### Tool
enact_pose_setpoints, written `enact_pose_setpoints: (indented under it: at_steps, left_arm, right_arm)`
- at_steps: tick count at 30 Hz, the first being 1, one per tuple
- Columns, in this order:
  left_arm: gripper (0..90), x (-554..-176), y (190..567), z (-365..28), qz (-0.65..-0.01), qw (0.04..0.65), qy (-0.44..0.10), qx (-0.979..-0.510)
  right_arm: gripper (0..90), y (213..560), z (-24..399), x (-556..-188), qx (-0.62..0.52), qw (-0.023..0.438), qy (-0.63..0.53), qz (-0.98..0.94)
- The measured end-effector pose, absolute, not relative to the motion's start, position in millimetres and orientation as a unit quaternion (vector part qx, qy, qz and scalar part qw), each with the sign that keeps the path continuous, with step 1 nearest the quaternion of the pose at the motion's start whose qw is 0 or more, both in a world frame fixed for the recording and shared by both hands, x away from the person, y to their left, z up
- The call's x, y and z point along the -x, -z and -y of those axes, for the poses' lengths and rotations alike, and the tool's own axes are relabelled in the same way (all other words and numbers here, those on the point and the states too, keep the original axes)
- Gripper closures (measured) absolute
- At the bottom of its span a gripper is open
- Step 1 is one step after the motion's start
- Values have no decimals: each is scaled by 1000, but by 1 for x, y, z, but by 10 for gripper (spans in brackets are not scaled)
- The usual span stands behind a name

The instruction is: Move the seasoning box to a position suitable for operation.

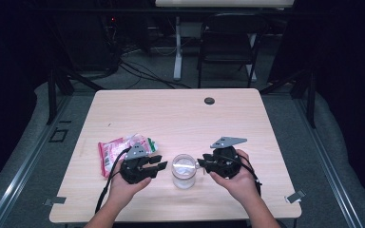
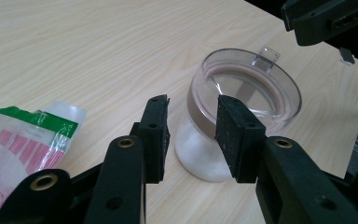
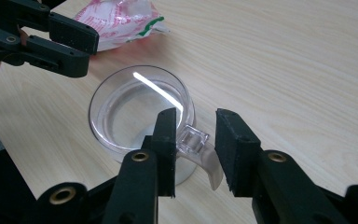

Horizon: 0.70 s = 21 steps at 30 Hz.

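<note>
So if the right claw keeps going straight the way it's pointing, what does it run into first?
Most likely the handle of the clear cup, which already sits between the right claw's open jaws; depth is hard to judge.

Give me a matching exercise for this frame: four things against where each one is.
Things:
1 clear mug
2 pink-and-white packet
3 left gripper
4 dark round disc

Places:
A near the table's far edge
B between the two grippers
C on the table's left side, behind the left hand
D on the mug's left

Pairs: 1-B, 2-C, 3-D, 4-A
</note>
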<state>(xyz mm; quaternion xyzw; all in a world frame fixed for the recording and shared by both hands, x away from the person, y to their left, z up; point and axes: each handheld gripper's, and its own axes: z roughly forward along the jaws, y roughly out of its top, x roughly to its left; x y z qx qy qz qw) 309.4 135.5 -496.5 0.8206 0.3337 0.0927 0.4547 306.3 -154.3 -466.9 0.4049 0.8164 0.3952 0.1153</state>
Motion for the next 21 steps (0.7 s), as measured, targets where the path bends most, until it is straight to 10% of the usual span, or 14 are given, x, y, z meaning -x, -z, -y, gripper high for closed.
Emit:
enact_pose_setpoints:
  at_steps: [21]
  left_arm:
    - [655, -309, 509, -126, -310, 431, -86, -843]
  right_arm:
    - [726, 481, 156, -315, -435, 105, -396, -802]
